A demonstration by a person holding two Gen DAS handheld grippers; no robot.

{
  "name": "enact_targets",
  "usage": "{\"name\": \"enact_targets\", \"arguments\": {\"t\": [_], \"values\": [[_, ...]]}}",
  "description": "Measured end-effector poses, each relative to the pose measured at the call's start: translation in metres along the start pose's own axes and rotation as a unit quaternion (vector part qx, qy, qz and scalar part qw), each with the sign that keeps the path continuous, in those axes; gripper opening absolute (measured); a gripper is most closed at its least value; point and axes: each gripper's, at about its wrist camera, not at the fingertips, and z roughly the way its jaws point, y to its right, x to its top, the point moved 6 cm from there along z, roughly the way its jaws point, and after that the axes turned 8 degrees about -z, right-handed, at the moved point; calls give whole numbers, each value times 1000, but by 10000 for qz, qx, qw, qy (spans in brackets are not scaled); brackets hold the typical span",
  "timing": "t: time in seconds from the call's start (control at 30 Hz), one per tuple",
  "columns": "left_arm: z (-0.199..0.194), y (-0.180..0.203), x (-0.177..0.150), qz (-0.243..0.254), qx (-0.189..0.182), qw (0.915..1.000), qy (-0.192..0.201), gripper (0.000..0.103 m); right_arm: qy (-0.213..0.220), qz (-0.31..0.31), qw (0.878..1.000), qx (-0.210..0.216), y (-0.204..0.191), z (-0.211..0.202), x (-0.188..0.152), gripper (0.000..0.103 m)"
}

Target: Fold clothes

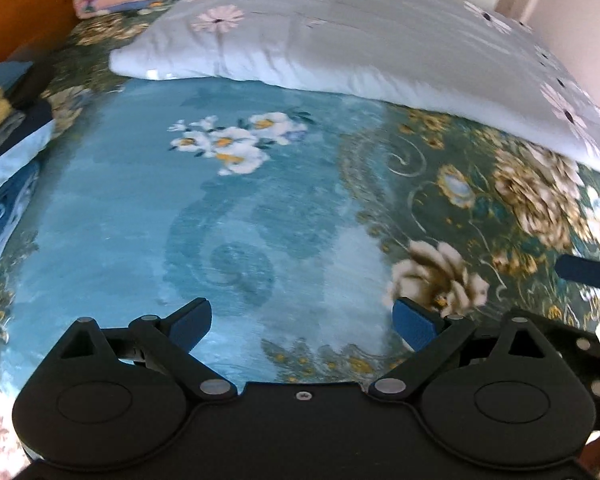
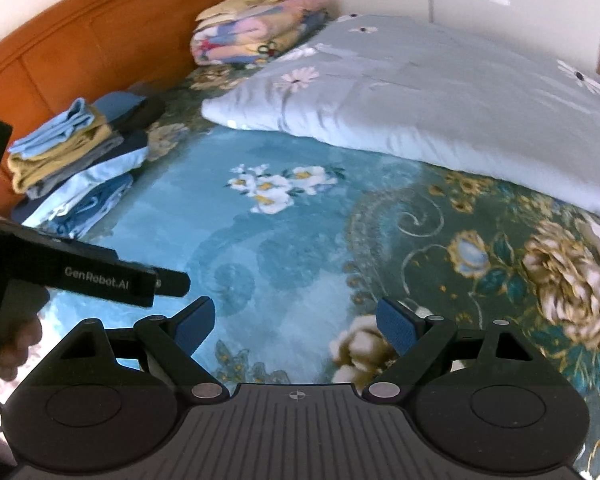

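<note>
Both grippers hover over a broad bare stretch of the teal flowered bedspread [image 2: 284, 264], which lies open between three borders: the orange headboard [image 2: 100, 36] on the left, a pale blue daisy-print quilt [image 2: 440, 96] folded along the far right, and the near edge of the bed under the tools. The left gripper [image 1: 302, 322] has its two blue-padded fingers spread wide with only bedspread between them; the right gripper [image 2: 296, 320] is likewise spread wide and holds nothing. The clothes sit in one stack of folded clothes [image 2: 72, 160] against the headboard at the left, well apart from both grippers; at least five layers can be counted in it, light blue, mustard, grey, navy and denim blue. A second bundle, one folded multicoloured blanket [image 2: 256, 28], rests in the far corner, just beside the quilt. The right wrist view shows the whole stack, the headboard's length and the black body of the left gripper marked GenRobot.AI, with a hand [image 2: 16, 344] on its grip. The left wrist view catches only the stack's edge at its left border and one blue fingertip [image 1: 588, 272] of the right gripper at its right border.
</note>
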Motion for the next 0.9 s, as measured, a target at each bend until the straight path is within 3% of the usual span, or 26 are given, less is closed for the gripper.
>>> {"name": "enact_targets", "arguments": {"t": [0.53,0.9], "values": [[14,49,-12,925,-427,9945,-235,96,-58,430,9983,-392,25,-14,-18,88],[16,56,-9,1024,-398,9935,-290,99,-37,552,9973,-476,29,-20,-25,89]]}}
